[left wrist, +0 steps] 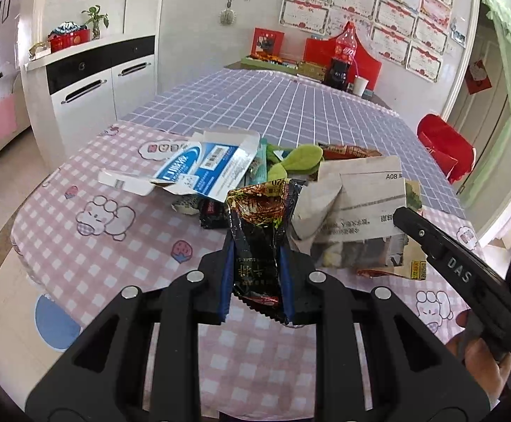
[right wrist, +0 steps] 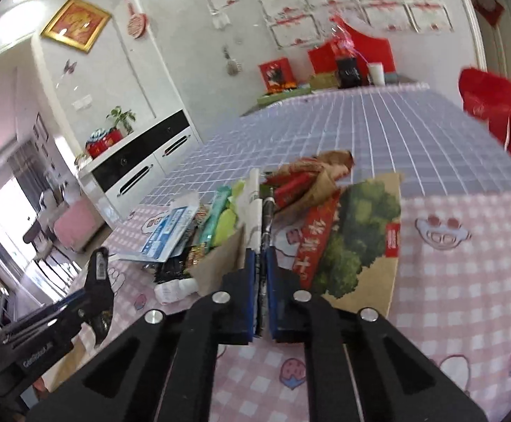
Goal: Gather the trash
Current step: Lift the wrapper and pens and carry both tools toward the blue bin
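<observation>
My left tool [left wrist: 257, 263] is clamped on a black and gold snack wrapper [left wrist: 260, 225], lifted above the pink checked cloth of the bench [left wrist: 114, 246]. My right tool [right wrist: 262, 274] is pinched tight on a thin sheet of newspaper [right wrist: 253, 211], its pads nearly together. The rest of the trash lies heaped mid-bench: a flattened blue and white carton [left wrist: 199, 168], green wrappers [left wrist: 297, 158], a tree-printed paper bag [right wrist: 361, 239]. The near bench edge curves away on the left; beyond the pile the purple grid cloth [left wrist: 273, 105] lies open up to the clutter by the wall.
</observation>
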A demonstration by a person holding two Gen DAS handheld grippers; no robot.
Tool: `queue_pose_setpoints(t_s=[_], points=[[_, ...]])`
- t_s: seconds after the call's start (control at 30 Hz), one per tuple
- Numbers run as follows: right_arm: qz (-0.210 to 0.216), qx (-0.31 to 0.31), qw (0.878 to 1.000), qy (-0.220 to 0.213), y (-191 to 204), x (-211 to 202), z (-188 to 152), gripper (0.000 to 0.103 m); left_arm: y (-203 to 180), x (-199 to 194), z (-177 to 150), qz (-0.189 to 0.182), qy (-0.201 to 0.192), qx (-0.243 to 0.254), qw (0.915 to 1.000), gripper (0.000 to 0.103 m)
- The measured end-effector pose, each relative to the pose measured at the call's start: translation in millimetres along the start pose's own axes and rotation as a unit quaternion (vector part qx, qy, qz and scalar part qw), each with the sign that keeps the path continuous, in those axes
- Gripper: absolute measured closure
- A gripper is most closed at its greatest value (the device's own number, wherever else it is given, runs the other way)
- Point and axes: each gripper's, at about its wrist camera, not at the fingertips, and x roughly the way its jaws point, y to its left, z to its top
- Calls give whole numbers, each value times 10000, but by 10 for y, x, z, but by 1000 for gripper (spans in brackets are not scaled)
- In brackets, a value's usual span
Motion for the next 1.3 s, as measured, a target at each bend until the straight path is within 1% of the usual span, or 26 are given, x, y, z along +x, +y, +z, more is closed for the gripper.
queue_pose_setpoints(t_s=[0.1,0.13,0.2,0.27,0.3,0.4,0.43,0.57,0.63,0.7,0.73,0.77,0.83,0.9,0.97,1.03,1.2,1.3], points=[[-41,-278,9996,103,172,-20,-15,96,45,-36,-29,-16,15,-13,10000,80],[-66,-340,9993,131,224,-15,-28,94,63,-37,-49,-25,43,-13,10000,80],[-85,-265,9995,135,239,-2,-46,91,101,-33,-90,-34,87,-18,10000,80],[-19,-108,9997,207,213,33,-68,84,127,-28,-118,-21,115,-6,9999,80],[93,47,9995,295,164,61,-80,81,140,-22,-125,-31,133,-5,9999,80],[338,536,9965,546,42,174,-146,63,146,0,-136,-64,166,41,9998,80],[363,631,9957,580,27,200,-178,60,135,14,-141,-62,183,55,9998,80],[400,936,9920,744,-42,359,-269,59,118,106,-143,-86,271,82,9996,80],[384,970,9914,792,-72,434,-286,59,109,145,-142,-86,295,98,9995,80],[498,1040,9903,780,-103,473,-296,78,115,170,-138,-94,321,91,9994,80],[486,1021,9904,793,-110,482,-297,87,115,174,-133,-90,320,91,9994,80],[571,1037,9902,747,-119,473,-294,90,113,169,-129,-81,314,95,9994,80],[586,964,9916,630,-103,421,-281,92,96,142,-112,-114,280,101,9995,80],[582,847,9939,403,-56,310,-239,94,70,106,-93,-126,233,135,9996,80],[449,639,9967,220,39,200,-201,95,48,59,-75,-134,158,180,9996,80],[244,330,9991,-71,158,39,-172,95,37,25,-51,-129,96,187,9997,80],[272,37,9987,-434,353,-212,-183,95,-16,-54,6,-49,-26,195,9998,80],[335,-111,9977,-582,434,-333,-189,95,-31,-126,11,60,-88,179,9998,80]])
